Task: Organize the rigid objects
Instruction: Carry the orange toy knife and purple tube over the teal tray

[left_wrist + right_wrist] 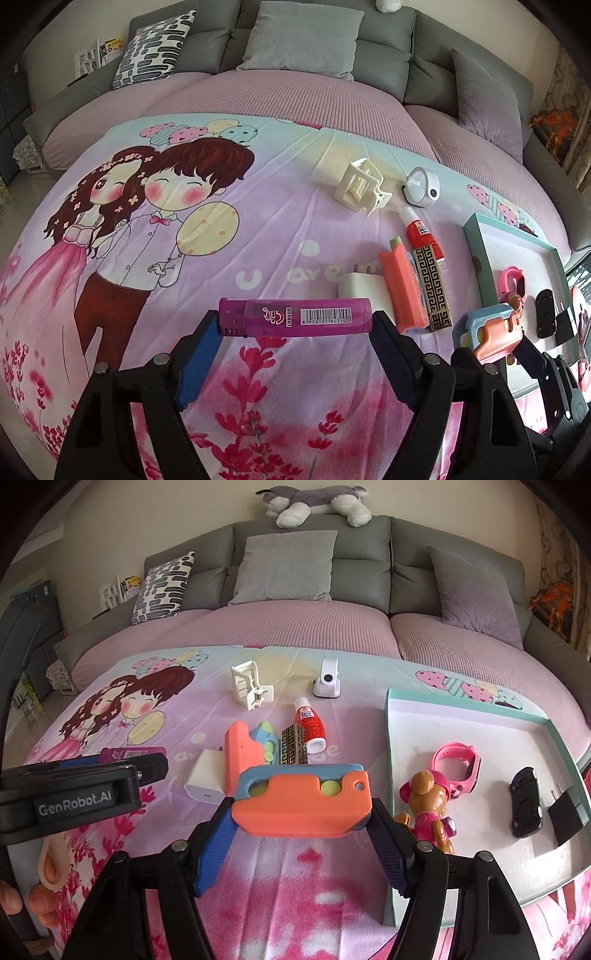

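Observation:
My left gripper (295, 320) is shut on a purple lighter (314, 315), gripped end to end and lifted above the cartoon blanket (184, 240). My right gripper (301, 808) is shut on an orange and blue toy (301, 797), held crosswise just left of the teal tray (391, 738). In the tray lie a pink watch (456, 762), a pup figure (428, 805), a black toy car (526, 801) and a black plug (567, 812). The left gripper with its lighter (129, 754) also shows at the left of the right wrist view.
On the blanket lie a white clip (251, 688), a white gadget (328, 681), a red glue bottle (310, 723), a black-gold patterned box (293, 746), an orange toy (240, 753) and a white charger (205, 781). Grey sofa cushions (288, 568) stand behind.

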A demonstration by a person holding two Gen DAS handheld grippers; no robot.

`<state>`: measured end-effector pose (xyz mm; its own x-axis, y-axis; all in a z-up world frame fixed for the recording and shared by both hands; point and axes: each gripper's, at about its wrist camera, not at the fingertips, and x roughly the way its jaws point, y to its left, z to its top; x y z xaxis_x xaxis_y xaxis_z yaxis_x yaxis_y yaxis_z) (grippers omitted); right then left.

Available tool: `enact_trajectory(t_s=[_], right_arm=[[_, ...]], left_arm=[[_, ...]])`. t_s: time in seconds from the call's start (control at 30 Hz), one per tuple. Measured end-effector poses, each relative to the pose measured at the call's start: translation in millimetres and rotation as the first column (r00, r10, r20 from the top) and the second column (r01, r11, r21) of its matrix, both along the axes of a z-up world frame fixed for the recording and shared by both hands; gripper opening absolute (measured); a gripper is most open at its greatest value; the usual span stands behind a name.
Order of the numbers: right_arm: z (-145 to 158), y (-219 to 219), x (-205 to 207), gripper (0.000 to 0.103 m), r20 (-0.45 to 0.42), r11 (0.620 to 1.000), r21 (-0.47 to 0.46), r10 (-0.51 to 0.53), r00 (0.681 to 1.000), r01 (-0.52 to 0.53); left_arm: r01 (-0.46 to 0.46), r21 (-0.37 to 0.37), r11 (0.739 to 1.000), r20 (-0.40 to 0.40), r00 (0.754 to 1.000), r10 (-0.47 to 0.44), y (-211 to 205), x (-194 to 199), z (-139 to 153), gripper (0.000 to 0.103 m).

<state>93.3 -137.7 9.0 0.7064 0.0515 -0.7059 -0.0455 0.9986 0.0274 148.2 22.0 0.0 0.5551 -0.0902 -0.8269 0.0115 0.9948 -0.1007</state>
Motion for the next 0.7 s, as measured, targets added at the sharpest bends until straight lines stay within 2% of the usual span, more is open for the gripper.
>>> enact_trajectory(t_s=[0.2, 0.37, 0.43, 0.57, 0.7], right_arm=[[21, -38, 20, 0.073, 0.053, 0.994, 0.037, -0.105, 0.993, 0.103], [32, -85, 29, 0.073, 0.084, 0.974, 0.075, -0.218, 0.972, 0.212], [33, -104, 31, 0.073, 0.086, 0.962, 0.080, -0.267, 0.960, 0.260], [35, -146, 30, 0.073, 0.095, 0.932, 0.101, -0.357, 0.929, 0.348], [35, -184, 23, 0.073, 0.103, 0.893, 0.105, -0.447, 0.889, 0.437]], left_arm=[[0.032, 0.006, 0.999, 0.038, 0.999, -0.032, -19, 5, 18, 0.082], [0.075, 0.010, 0.997, 0.044, 0.996, -0.076, -44, 13, 26, 0.082], [0.103, -0.002, 0.995, 0.041, 0.994, -0.103, -56, 16, 28, 0.082], [0.159, 0.024, 0.987, 0.038, 0.986, -0.159, -85, 21, 29, 0.082], [0.203, 0.035, 0.979, 0.045, 0.978, -0.204, -115, 27, 34, 0.082]])
